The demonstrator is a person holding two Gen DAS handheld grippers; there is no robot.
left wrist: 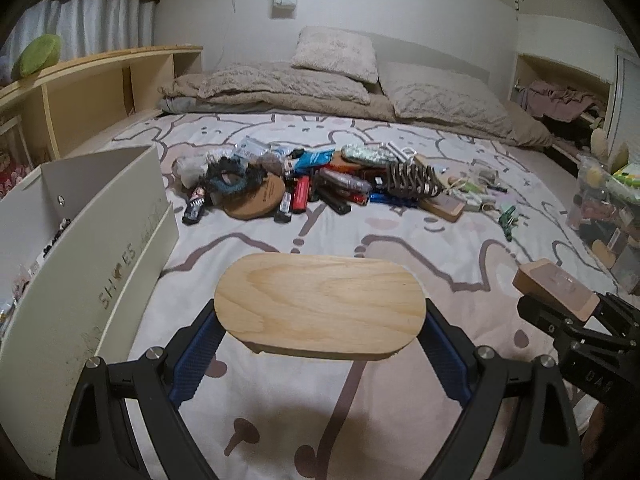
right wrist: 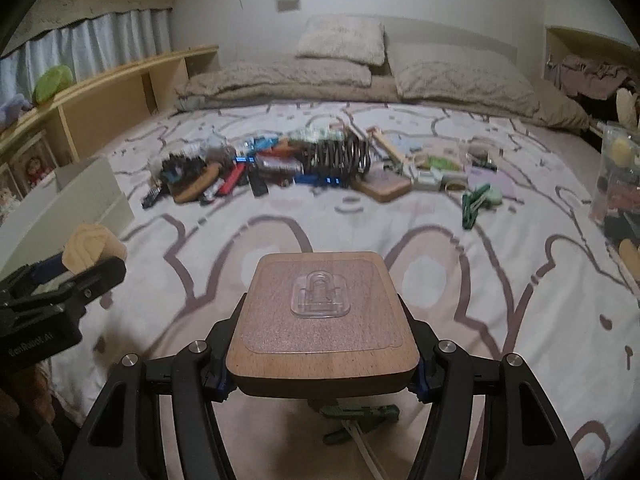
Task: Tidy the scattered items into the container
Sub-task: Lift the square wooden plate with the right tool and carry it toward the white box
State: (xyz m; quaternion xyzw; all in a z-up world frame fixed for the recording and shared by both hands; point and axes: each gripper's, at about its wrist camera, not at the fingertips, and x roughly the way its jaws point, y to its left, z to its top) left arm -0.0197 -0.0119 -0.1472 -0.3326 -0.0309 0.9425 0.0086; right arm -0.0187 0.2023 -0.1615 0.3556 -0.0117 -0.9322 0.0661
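Left wrist view: two wooden pieces held above the bed, transport step toward the shoe box

Left gripper, tongs clamped on oval wooden board; right gripper, tongs clamped on square wooden block bearing a clear adhesive hook; both carried over the patterned bedspread. White shoe box, open-topped, just left of the left gripper. Further off: heap of scattered items, incl. round cork coaster, green clips; pillows beyond. Next, by judgement: swing left over the box rim, release each piece, return for the heap
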